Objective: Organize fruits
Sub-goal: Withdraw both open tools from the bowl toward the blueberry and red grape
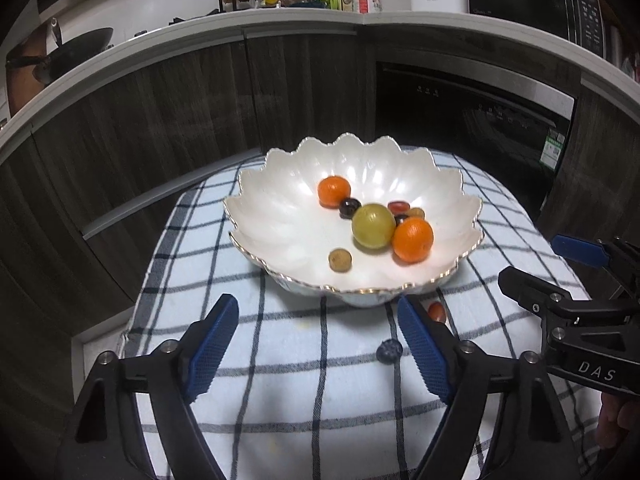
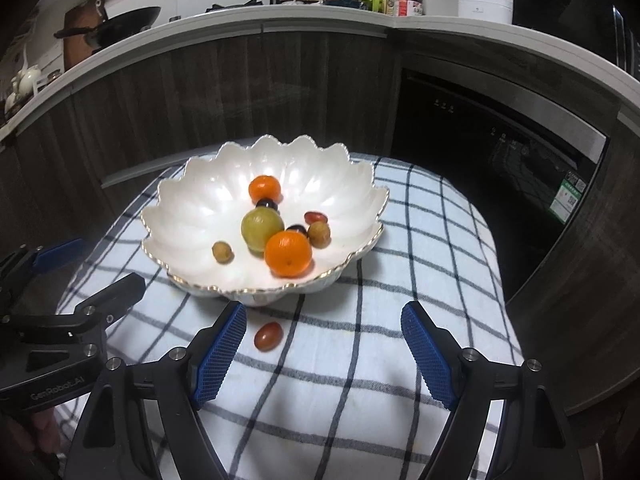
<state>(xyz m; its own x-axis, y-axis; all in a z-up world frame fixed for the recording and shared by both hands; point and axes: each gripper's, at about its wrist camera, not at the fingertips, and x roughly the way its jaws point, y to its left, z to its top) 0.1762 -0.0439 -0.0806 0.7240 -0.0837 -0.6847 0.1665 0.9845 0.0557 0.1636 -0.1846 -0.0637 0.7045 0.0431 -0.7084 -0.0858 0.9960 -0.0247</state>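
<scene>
Checked cloth (image 2: 360, 360) lies bare in front of the scalloped bowl (image 2: 192, 200) of fruit. Left gripper (image 1: 318, 344) hangs spread above a blueberry (image 1: 389, 351); right gripper (image 2: 324, 350) hangs spread, a cherry tomato (image 2: 268, 335) between its pads, untouched.

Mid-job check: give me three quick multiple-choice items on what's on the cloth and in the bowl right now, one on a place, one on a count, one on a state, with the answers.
1. Where does the blueberry lie?
A. in the bowl
B. on the checked cloth, in front of the bowl
C. between closed jaws

2. How many orange fruits lie in the white bowl?
A. one
B. two
C. four

3. How does the left gripper stand?
A. open, holding nothing
B. shut on the red tomato
C. shut on the bowl rim

Answers: 1 B, it rests on the cloth near the left gripper's inner finger. 2 B, one at the back, one at the front. 3 A, only cloth shows between the pads.
</scene>
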